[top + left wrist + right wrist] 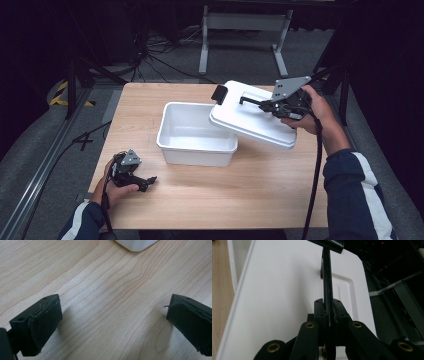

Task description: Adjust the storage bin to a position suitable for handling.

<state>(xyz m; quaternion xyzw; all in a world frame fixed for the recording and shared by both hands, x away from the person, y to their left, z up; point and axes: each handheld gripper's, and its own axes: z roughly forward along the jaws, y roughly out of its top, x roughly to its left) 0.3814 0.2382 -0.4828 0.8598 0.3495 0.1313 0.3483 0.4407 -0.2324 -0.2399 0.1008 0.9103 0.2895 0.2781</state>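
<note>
White lid (252, 119), black handle (327, 282); white bin (196, 134); pale wood-grain table (250, 195).

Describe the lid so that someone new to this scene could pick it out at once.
On the wooden table, find the open white tub near the middle. The lid hangs tilted over its right rim, held by its black handle in the right gripper; it is flat and white.

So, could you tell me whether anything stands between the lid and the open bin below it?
Nothing visible does. The lid, held by its handle in the right tool, overlaps the bin, whose inside looks empty.
</note>
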